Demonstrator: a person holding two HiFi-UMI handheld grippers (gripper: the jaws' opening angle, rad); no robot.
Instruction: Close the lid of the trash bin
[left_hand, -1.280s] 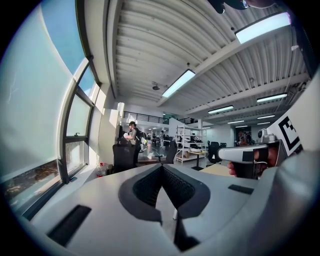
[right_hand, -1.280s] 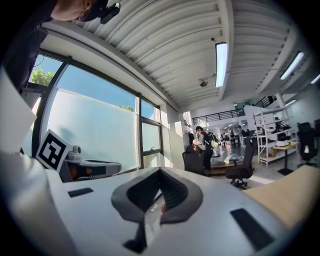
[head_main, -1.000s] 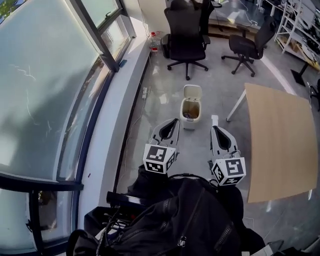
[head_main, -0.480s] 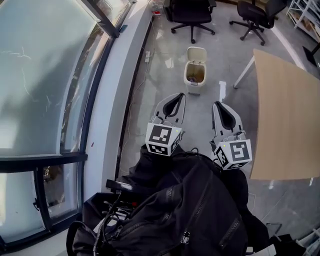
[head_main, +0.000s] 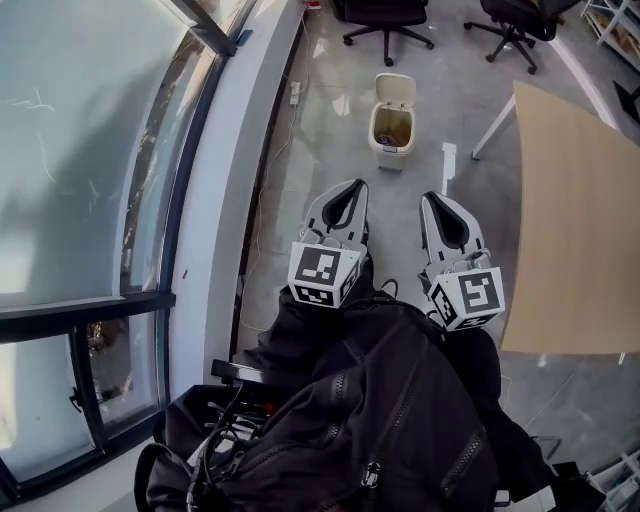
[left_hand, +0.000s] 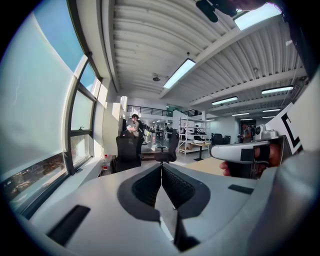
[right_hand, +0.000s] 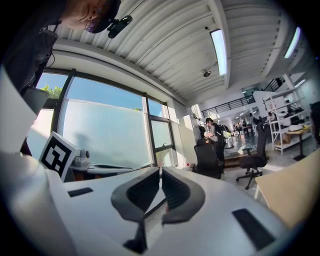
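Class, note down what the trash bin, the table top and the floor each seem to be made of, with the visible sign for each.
Trash bin: likely plastic, cream, with smooth moulded walls and a rounded open lid.
Table top: looks like wood or wood-look laminate, pale tan, matt, with a thin flat edge.
Floor: probably polished concrete or tile, grey and glossy, showing bright reflections.

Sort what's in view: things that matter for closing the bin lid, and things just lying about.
For the job:
bin
open lid
left hand-held gripper, shut, empty
right hand-held gripper, shut, empty

Just lying about:
chair
another chair
table
black bag
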